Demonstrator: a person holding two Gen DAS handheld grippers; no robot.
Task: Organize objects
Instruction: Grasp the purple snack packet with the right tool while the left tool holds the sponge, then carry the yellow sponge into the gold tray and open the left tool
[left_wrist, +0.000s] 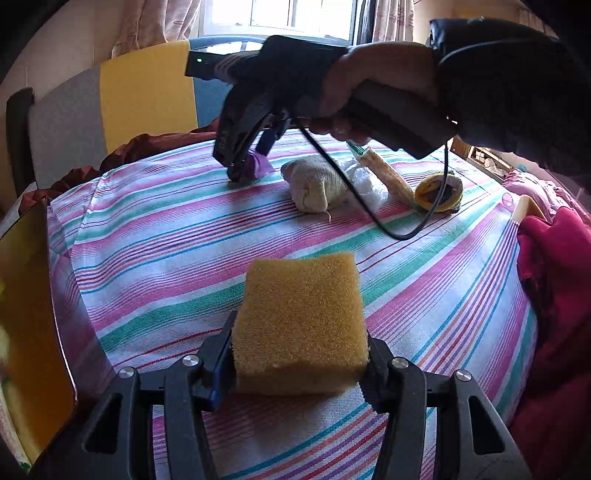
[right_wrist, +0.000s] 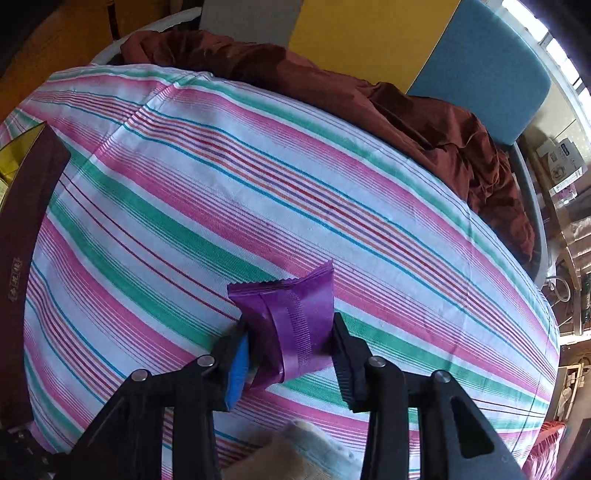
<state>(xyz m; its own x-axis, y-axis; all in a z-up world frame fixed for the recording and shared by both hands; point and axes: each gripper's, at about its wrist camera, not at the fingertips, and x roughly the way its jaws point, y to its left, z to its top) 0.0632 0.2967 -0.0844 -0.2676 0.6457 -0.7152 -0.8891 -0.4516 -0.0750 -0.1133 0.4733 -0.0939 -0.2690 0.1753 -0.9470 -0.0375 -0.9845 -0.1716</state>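
Left wrist view: the left gripper (left_wrist: 300, 363) has its fingers closed on the near end of a yellow sponge (left_wrist: 301, 321), pads pressing both sides, the block jutting forward over the striped cloth (left_wrist: 184, 229). At the far side the right gripper (left_wrist: 243, 168) is tipped down onto a purple wrapper (left_wrist: 263, 164). To its right lie a cream cloth bundle (left_wrist: 316, 182), a clear plastic bag (left_wrist: 365, 181), a corn-cob-like item (left_wrist: 388, 173) and a rolled yellow sock (left_wrist: 439, 192).

Right wrist view: the right gripper (right_wrist: 291, 350) is narrowed around the purple wrapper (right_wrist: 291, 325), which sits crumpled between the fingers. The right pad touches it; whether the blue-padded left finger bears on it is hard to tell, so the hold looks partial.

Risks, as judged:
- The thin foil may slide out on lifting, since it is creased and possibly pinched on one side only.
- The fingertips sit at the cloth and could snag it, dragging the nearby items.
- The sponge is soft; held by one end, it may sag or twist loose.
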